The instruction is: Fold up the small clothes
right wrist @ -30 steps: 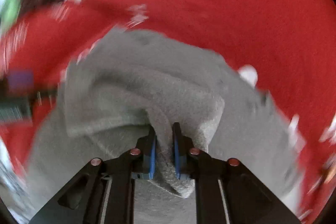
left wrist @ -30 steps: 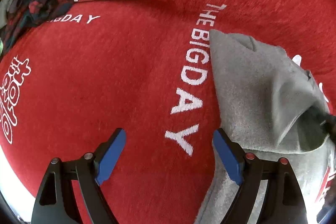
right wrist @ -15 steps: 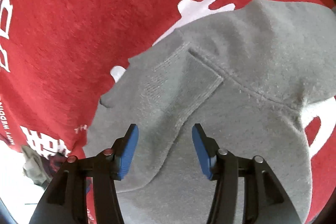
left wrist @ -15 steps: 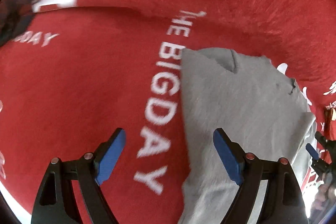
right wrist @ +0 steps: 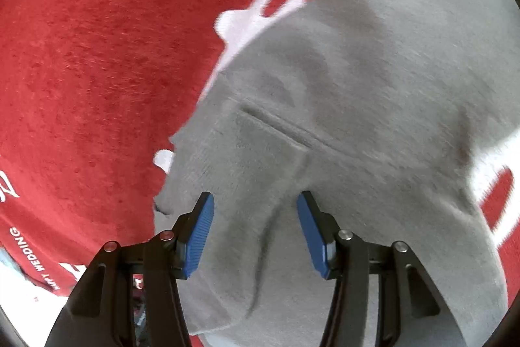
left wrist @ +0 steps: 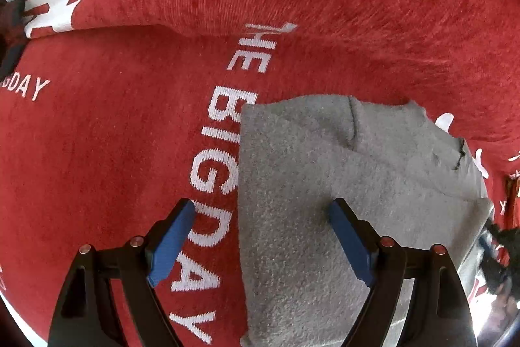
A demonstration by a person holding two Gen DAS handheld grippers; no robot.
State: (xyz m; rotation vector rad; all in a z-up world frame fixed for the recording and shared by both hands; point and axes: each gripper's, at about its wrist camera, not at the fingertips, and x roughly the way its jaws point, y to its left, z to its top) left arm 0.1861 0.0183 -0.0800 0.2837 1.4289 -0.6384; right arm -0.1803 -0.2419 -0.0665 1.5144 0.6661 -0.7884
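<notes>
Left claw (left wrist: pixel 261 236) spread wide and holding nothing, straddling the left folded edge of the grey garment (left wrist: pixel 325 184): one blue pad over the red cloth, the other over the grey fabric. Right claw (right wrist: pixel 253 226) part-way apart and closing, grey fabric lying under and between the pads, but no pinch visible yet; empty for now, by the look of it.

Grey garment lying flat on the red cloth (left wrist: pixel 130 135), already doubled over at least once: a straight clean fold line along its left side, a layered flap and a seam across the top, a stitched pocket-like panel (right wrist: pixel 269 139) showing in the right wrist view. Lower edge cut off in both views, so its full outline cannot be told.

Judged from that, roughly midway: first fold done and laid smooth, at least one more fold probably needed to bring it to a compact packet, then setting aside.

White lettering (left wrist: pixel 224 152) on the red cloth partly covered by the garment's left edge. A dark patterned bundle (left wrist: pixel 9 31) at the far left edge of the red cloth, possibly another piece waiting; too little of it visible to say.
</notes>
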